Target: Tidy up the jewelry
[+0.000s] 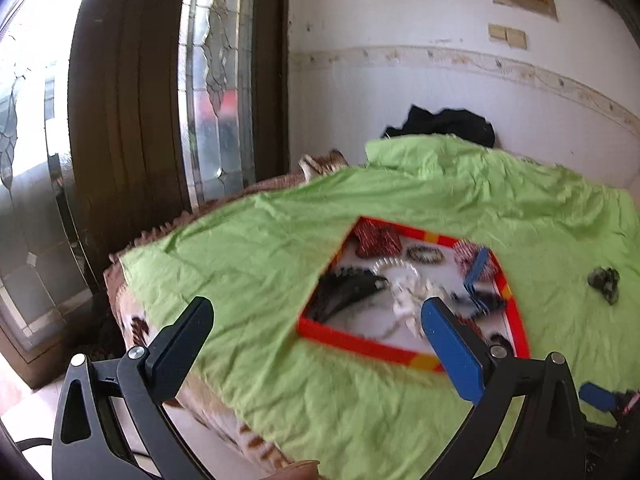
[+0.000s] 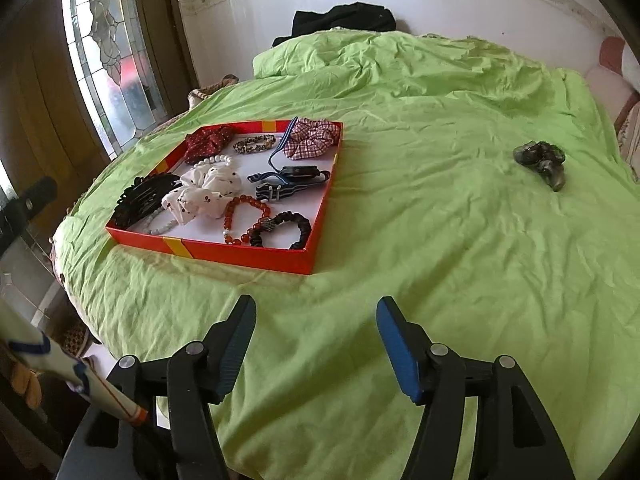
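A shallow red tray [image 2: 248, 255] [image 1: 360, 343] lies on the green sheet and holds scrunchies, bead bracelets, a black hair claw [image 2: 144, 196] and a watch [image 2: 298, 173]. A white dotted scrunchie [image 2: 208, 190] sits at its middle. Apart from the tray, a dark grey hair clip [image 2: 542, 162] [image 1: 606, 282] rests on the sheet to the right. My left gripper [image 1: 318, 306] hangs wide open above the tray's near-left corner, with nothing between its fingers. My right gripper [image 2: 316, 310] stands open over bare sheet in front of the tray, holding nothing.
The green sheet [image 2: 440, 240] covers a bed. A dark wooden door with leaded glass [image 1: 132, 100] stands to the left, and a white tiled wall [image 1: 400, 92] runs behind. Black cloth [image 2: 344, 16] lies at the bed's far edge. The bed's left edge drops to the floor.
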`<move>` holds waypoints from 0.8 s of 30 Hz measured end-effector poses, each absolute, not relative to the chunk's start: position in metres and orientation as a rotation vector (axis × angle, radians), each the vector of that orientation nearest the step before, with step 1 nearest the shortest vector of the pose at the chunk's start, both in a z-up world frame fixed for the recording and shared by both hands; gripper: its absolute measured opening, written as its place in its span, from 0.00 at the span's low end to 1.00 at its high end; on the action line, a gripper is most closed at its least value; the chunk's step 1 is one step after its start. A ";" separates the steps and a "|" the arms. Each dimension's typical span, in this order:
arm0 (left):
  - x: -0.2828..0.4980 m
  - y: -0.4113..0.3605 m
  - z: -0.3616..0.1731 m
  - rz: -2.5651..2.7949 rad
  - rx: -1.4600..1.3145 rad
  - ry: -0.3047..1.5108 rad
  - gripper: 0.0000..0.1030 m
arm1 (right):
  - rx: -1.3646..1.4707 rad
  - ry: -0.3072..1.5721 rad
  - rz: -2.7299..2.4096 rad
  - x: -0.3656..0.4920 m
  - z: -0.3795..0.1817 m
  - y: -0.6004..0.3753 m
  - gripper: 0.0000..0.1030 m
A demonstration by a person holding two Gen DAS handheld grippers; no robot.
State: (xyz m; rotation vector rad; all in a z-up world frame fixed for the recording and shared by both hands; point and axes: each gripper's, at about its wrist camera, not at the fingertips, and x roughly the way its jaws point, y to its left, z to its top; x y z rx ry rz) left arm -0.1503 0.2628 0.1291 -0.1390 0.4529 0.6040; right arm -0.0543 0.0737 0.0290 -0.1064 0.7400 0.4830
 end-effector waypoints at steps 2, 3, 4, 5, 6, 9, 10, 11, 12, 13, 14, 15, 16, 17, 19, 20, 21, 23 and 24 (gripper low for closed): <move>-0.153 0.258 0.126 0.577 -0.155 0.473 1.00 | -0.113 0.734 0.477 -0.057 0.029 0.072 0.69; -0.153 0.255 0.124 0.559 -0.161 0.485 1.00 | -0.119 0.731 0.471 -0.058 0.029 0.072 0.69; -0.153 0.252 0.123 0.548 -0.163 0.494 1.00 | -0.122 0.730 0.467 -0.059 0.029 0.072 0.70; -0.152 0.250 0.121 0.532 -0.165 0.507 1.00 | -0.124 0.729 0.464 -0.059 0.029 0.071 0.70; -0.151 0.247 0.120 0.522 -0.166 0.518 1.00 | -0.125 0.729 0.458 -0.060 0.028 0.070 0.71; -0.149 0.241 0.117 0.510 -0.154 0.544 1.00 | -0.129 0.729 0.445 -0.061 0.026 0.068 0.72; -0.148 0.240 0.116 0.507 -0.147 0.552 1.00 | -0.130 0.729 0.441 -0.061 0.026 0.067 0.72; -0.148 0.238 0.116 0.508 -0.140 0.558 1.00 | -0.131 0.729 0.437 -0.061 0.026 0.067 0.72; -0.147 0.238 0.115 0.508 -0.135 0.564 1.00 | -0.131 0.729 0.434 -0.061 0.025 0.067 0.73; -0.147 0.237 0.114 0.511 -0.130 0.570 1.00 | -0.131 0.729 0.432 -0.060 0.025 0.067 0.73; -0.146 0.238 0.113 0.514 -0.127 0.576 1.00 | -0.132 0.728 0.430 -0.060 0.025 0.067 0.73; -0.146 0.238 0.111 0.517 -0.125 0.581 1.00 | -0.134 0.728 0.429 -0.060 0.025 0.067 0.73; -0.145 0.238 0.111 0.520 -0.123 0.586 1.00 | -0.134 0.728 0.428 -0.060 0.025 0.067 0.73; -0.144 0.239 0.110 0.523 -0.123 0.591 1.00 | -0.135 0.729 0.429 -0.060 0.025 0.067 0.74; -0.142 0.239 0.107 0.525 -0.124 0.605 1.00 | -0.138 0.731 0.429 -0.060 0.025 0.068 0.75; -0.142 0.240 0.107 0.524 -0.127 0.613 1.00 | -0.142 0.732 0.427 -0.060 0.024 0.068 0.76; -0.140 0.240 0.105 0.523 -0.130 0.623 1.00 | -0.146 0.734 0.427 -0.060 0.023 0.069 0.76; -0.139 0.242 0.103 0.521 -0.135 0.635 1.00 | -0.152 0.739 0.424 -0.059 0.022 0.070 0.76; -0.138 0.242 0.102 0.522 -0.137 0.641 1.00 | -0.155 0.742 0.421 -0.059 0.021 0.070 0.76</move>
